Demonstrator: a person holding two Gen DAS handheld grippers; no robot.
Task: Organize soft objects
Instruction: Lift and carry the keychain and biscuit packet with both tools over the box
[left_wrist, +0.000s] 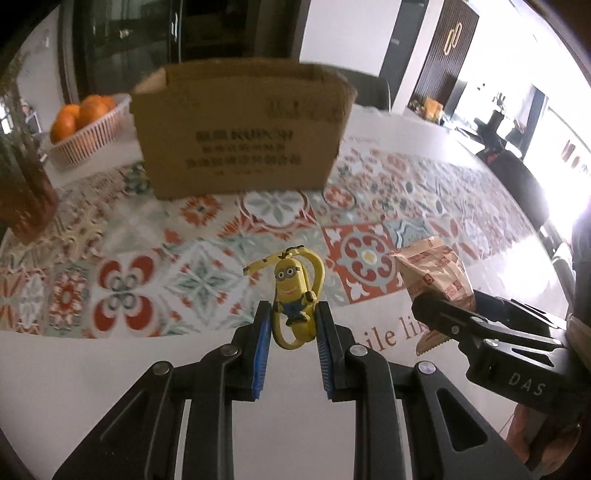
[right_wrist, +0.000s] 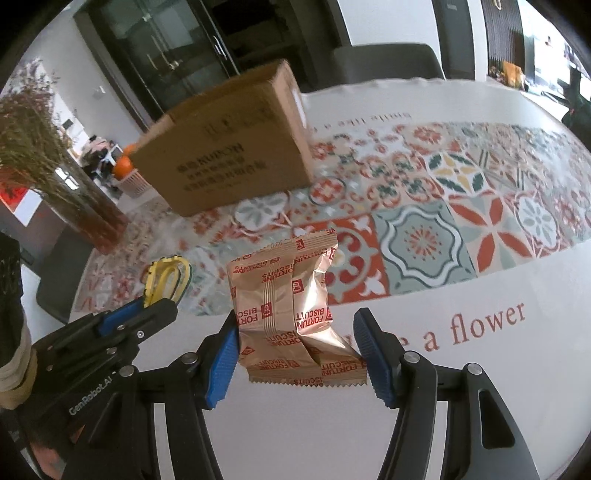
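The left tool is clamped on a yellow minion toy, lifted above the desk. Just to its right, the right tool grips a biscuit packet. A cardboard box stands ahead of both.

I see the cardboard box toward the surface's far edge, the basket of oranges left of it, the vase farther left.

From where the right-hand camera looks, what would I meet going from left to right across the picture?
Dried flowers in a vase → yellow toy held by the left gripper → biscuit packet in the right gripper → "flower" lettering on the tablecloth.
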